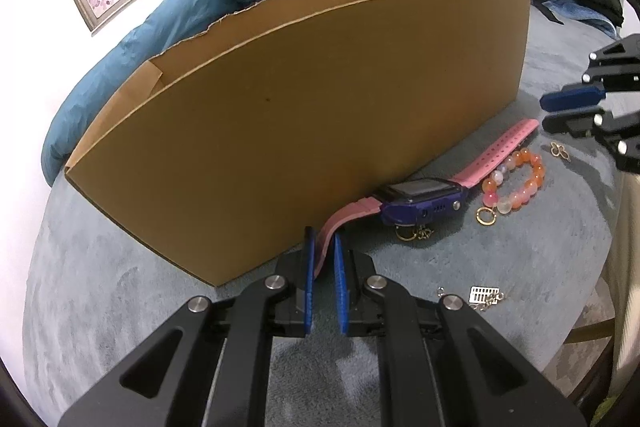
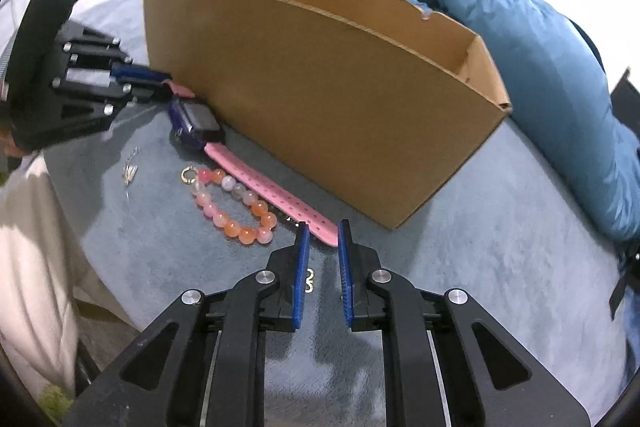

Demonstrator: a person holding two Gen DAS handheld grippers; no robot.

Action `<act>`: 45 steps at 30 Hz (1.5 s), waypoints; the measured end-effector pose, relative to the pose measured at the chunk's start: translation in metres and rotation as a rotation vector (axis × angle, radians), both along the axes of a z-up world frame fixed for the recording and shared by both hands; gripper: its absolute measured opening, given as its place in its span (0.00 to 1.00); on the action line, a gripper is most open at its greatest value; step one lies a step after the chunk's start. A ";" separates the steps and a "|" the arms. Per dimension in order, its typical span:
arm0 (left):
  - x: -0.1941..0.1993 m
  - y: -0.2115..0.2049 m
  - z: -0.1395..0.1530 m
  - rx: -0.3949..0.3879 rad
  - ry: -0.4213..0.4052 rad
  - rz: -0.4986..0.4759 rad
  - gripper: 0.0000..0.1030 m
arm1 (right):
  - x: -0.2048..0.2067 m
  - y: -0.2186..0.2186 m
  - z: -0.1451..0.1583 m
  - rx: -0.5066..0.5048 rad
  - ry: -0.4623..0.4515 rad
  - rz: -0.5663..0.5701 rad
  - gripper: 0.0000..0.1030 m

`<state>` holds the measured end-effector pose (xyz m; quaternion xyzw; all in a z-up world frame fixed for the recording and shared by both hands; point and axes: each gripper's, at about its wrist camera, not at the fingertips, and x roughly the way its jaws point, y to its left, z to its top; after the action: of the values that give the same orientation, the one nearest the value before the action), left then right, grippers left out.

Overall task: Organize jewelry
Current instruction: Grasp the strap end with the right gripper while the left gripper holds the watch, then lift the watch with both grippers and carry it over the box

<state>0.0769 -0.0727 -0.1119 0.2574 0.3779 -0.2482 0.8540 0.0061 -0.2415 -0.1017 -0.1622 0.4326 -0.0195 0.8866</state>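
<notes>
beside the cardboard box (image 1: 300, 115), left hand-held gripper (image 1: 322, 245) clamps the watch (image 1: 420, 199) strap; right hand-held gripper (image 2: 323, 233) hovers, jaws slightly apart.

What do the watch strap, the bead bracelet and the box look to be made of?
Watch strap: likely matte pink silicone or rubber, since it bends where the left gripper pinches it. Bead bracelet: glossy, translucent beads, either stone or glass. Box: plain brown cardboard with a torn rim.
</notes>
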 end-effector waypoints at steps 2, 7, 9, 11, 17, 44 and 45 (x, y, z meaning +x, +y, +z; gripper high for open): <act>0.004 0.001 0.000 -0.004 0.005 0.004 0.08 | -0.002 0.004 -0.005 -0.035 0.005 0.011 0.13; 0.005 0.001 -0.002 -0.005 0.007 0.004 0.08 | 0.003 0.014 -0.015 -0.096 0.018 0.038 0.13; 0.005 0.001 -0.002 -0.006 0.007 0.006 0.08 | 0.001 0.019 -0.021 -0.120 0.025 0.050 0.13; 0.005 0.001 -0.002 -0.005 0.005 0.005 0.08 | -0.002 0.025 -0.024 -0.153 0.026 0.058 0.13; 0.002 -0.001 -0.001 -0.004 -0.009 0.006 0.08 | -0.005 0.029 -0.019 -0.146 0.005 0.028 0.02; 0.009 0.025 0.154 -0.377 0.018 0.050 0.02 | -0.011 0.016 0.144 0.073 -0.203 0.016 0.01; 0.021 0.023 0.154 -0.382 0.052 0.067 0.02 | 0.004 0.008 0.149 0.103 -0.176 0.013 0.01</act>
<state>0.0979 -0.0497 0.0423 0.0717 0.3541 -0.2934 0.8851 0.0104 -0.2332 0.0473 -0.1169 0.3525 -0.0054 0.9285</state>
